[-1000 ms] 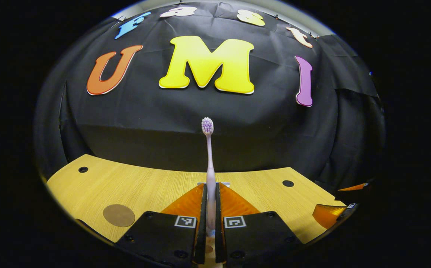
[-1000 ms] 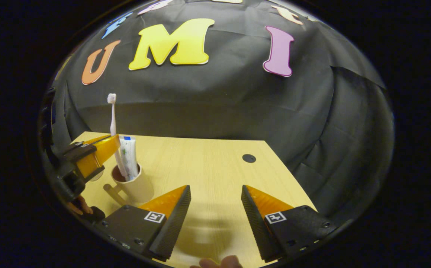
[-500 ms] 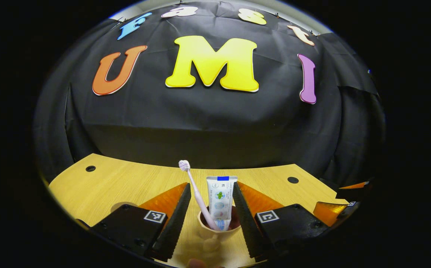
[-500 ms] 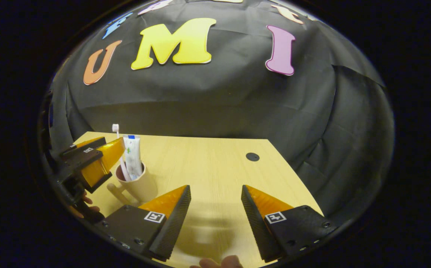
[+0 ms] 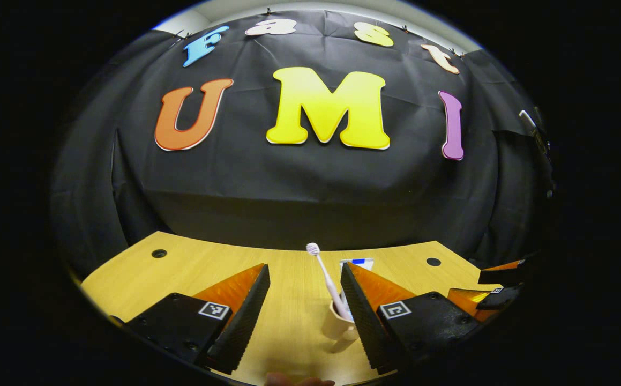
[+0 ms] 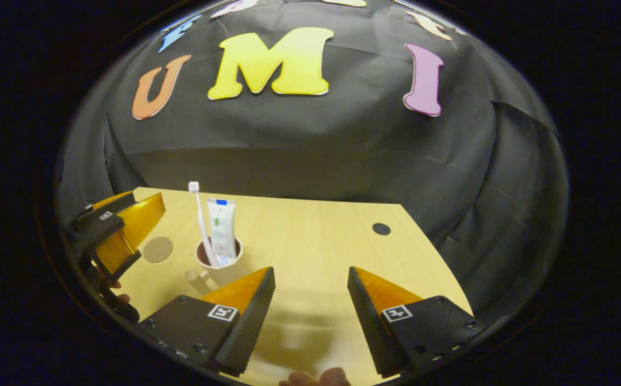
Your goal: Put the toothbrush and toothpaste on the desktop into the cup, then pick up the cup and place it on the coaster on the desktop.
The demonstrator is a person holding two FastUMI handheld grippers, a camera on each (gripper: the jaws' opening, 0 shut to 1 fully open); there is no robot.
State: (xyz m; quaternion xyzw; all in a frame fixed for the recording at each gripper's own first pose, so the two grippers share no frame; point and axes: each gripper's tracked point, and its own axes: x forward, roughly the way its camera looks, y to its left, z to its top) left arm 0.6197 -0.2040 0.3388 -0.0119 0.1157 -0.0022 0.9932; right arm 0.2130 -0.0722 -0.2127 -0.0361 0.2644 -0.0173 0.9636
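In the right gripper view, the toothbrush [image 6: 201, 222] and toothpaste [image 6: 221, 234] stand in the cup [image 6: 219, 264] at lower left, its handle facing the camera for grasping. The coaster [image 6: 157, 249] lies just left. The left gripper [image 5: 304, 292] and right gripper [image 6: 310, 292] both gape empty.

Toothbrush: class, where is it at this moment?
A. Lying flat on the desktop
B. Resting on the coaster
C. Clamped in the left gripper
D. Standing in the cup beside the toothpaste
D: the toothbrush stands in the cup beside the toothpaste.
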